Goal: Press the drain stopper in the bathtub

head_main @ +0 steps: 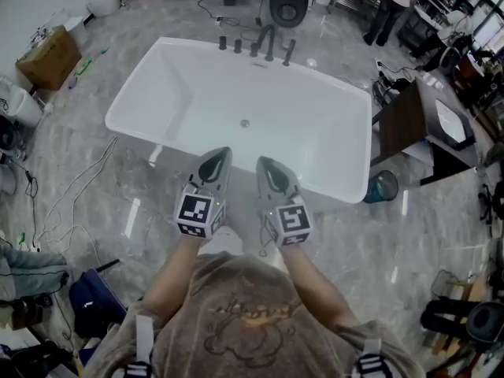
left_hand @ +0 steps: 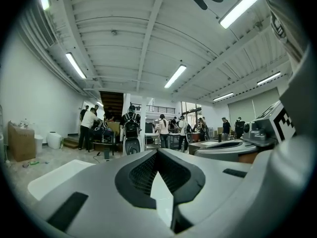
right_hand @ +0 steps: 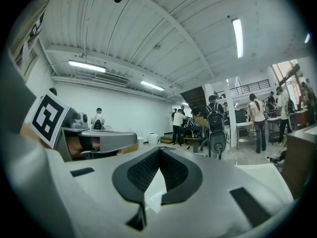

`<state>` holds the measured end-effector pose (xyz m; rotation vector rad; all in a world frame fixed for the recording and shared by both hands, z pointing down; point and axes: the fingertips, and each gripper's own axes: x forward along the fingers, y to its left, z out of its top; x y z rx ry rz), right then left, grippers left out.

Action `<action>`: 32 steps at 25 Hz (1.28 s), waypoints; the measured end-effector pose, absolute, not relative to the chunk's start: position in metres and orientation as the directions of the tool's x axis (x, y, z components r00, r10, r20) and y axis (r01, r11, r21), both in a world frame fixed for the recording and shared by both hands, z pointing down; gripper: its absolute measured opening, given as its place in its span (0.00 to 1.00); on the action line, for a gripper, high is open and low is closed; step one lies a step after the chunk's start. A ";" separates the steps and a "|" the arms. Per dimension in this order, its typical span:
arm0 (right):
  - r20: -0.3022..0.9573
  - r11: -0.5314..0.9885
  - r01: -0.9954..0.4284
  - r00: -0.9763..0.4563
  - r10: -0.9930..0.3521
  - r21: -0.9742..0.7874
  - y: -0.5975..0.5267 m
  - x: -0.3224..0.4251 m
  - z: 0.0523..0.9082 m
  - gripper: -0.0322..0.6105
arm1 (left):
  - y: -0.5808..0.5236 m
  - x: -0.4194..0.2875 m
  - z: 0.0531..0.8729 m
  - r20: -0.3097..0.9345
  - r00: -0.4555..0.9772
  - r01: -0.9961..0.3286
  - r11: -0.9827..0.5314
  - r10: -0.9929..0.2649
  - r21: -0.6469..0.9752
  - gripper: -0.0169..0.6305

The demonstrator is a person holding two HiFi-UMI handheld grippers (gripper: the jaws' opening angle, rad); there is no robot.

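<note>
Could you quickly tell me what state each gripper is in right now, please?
Left gripper: jaws closed, holding nothing.
Right gripper: jaws closed, holding nothing.

White bathtub [head_main: 189, 93], silvery drain stopper [head_main: 245, 123], grey marble-veined floor [head_main: 378, 242]. The left gripper [head_main: 223, 153] and right gripper [head_main: 263, 162] are pale grey with black-and-white square markers. Taps [head_main: 268, 46] are dark; a cardboard box [head_main: 49, 57] is brown.

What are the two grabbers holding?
Nothing. The left gripper and the right gripper are both shut and empty, by the bathtub.
</note>
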<state>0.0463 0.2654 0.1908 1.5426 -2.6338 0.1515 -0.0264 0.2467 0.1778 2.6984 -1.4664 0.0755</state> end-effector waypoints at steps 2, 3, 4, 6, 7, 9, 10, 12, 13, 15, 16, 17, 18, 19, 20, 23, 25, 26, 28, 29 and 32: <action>0.123 0.475 -0.878 -0.478 -0.870 -0.054 0.242 0.045 0.192 0.05 | 0.224 -0.029 0.179 0.080 0.556 -0.831 -0.555 -0.827 0.032 0.03; 0.122 0.471 -0.880 -0.475 -0.872 -0.060 0.232 0.045 0.192 0.05 | 0.213 -0.031 0.180 0.082 0.562 -0.827 -0.561 -0.823 0.031 0.03; 0.118 0.468 -0.881 -0.472 -0.874 -0.066 0.222 0.043 0.192 0.05 | 0.203 -0.032 0.180 0.085 0.569 -0.822 -0.568 -0.818 0.031 0.03; 0.099 0.462 -0.883 -0.468 -0.878 -0.077 0.204 0.038 0.190 0.05 | 0.182 -0.036 0.180 0.088 0.586 -0.810 -0.586 -0.805 0.032 0.03; 0.092 0.459 -0.885 -0.465 -0.881 -0.081 0.196 0.035 0.190 0.05 | 0.173 -0.039 0.180 0.089 0.595 -0.803 -0.594 -0.799 0.033 0.03; 0.088 0.445 -0.892 -0.451 -0.888 -0.087 0.180 0.033 0.192 0.05 | 0.157 -0.041 0.181 0.092 0.612 -0.791 -0.611 -0.786 0.038 0.03; 0.088 0.435 -0.896 -0.442 -0.893 -0.091 0.173 0.034 0.194 0.05 | 0.151 -0.041 0.182 0.093 0.620 -0.784 -0.619 -0.779 0.038 0.03; 0.079 0.414 -0.904 -0.422 -0.903 -0.102 0.159 0.037 0.199 0.05 | 0.137 -0.041 0.187 0.095 0.635 -0.772 -0.636 -0.767 0.028 0.03; 0.071 0.406 -0.908 -0.414 -0.907 -0.104 0.151 0.038 0.200 0.05 | 0.129 -0.040 0.188 0.097 0.641 -0.766 -0.642 -0.761 0.025 0.03; 0.065 0.394 -0.914 -0.401 -0.914 -0.097 0.135 0.040 0.201 0.05 | 0.113 -0.039 0.190 0.097 0.650 -0.759 -0.651 -0.754 0.028 0.03; 0.068 0.388 -0.917 -0.395 -0.916 -0.094 0.129 0.040 0.202 0.05 | 0.107 -0.039 0.190 0.095 0.654 -0.755 -0.655 -0.750 0.032 0.03; 0.070 0.383 -0.919 -0.389 -0.918 -0.094 0.123 0.041 0.203 0.05 | 0.101 -0.038 0.190 0.092 0.658 -0.752 -0.658 -0.747 0.036 0.03; 0.072 0.377 -0.921 -0.384 -0.920 -0.094 0.117 0.043 0.203 0.05 | 0.095 -0.037 0.190 0.090 0.662 -0.749 -0.662 -0.744 0.039 0.03; 0.072 0.373 -0.923 -0.380 -0.922 -0.092 0.110 0.044 0.203 0.05 | 0.089 -0.036 0.190 0.088 0.665 -0.746 -0.665 -0.741 0.041 0.03; 0.072 0.370 -0.925 -0.377 -0.923 -0.089 0.104 0.045 0.202 0.05 | 0.082 -0.035 0.189 0.085 0.667 -0.744 -0.666 -0.740 0.043 0.03; 0.073 0.369 -0.926 -0.375 -0.924 -0.082 0.088 0.047 0.202 0.05 | 0.065 -0.033 0.190 0.083 0.668 -0.744 -0.667 -0.739 0.049 0.03; 0.070 0.373 -0.924 -0.379 -0.923 -0.081 0.079 0.048 0.202 0.05 | 0.055 -0.030 0.191 0.082 0.668 -0.744 -0.666 -0.740 0.051 0.03; 0.067 0.377 -0.923 -0.382 -0.922 -0.080 0.074 0.050 0.202 0.05 | 0.050 -0.027 0.191 0.080 0.667 -0.745 -0.665 -0.741 0.052 0.03; 0.062 0.384 -0.920 -0.389 -0.919 -0.077 0.063 0.055 0.202 0.05 | 0.039 -0.021 0.190 0.074 0.664 -0.748 -0.662 -0.744 0.053 0.03; 0.060 0.389 -0.918 -0.393 -0.918 -0.074 0.057 0.058 0.202 0.05 | 0.033 -0.017 0.190 0.071 0.661 -0.750 -0.659 -0.747 0.052 0.03; 0.063 0.408 -0.911 -0.412 -0.909 -0.063 0.040 0.066 0.201 0.05 | 0.017 -0.007 0.189 0.064 0.652 -0.758 -0.650 -0.756 0.045 0.03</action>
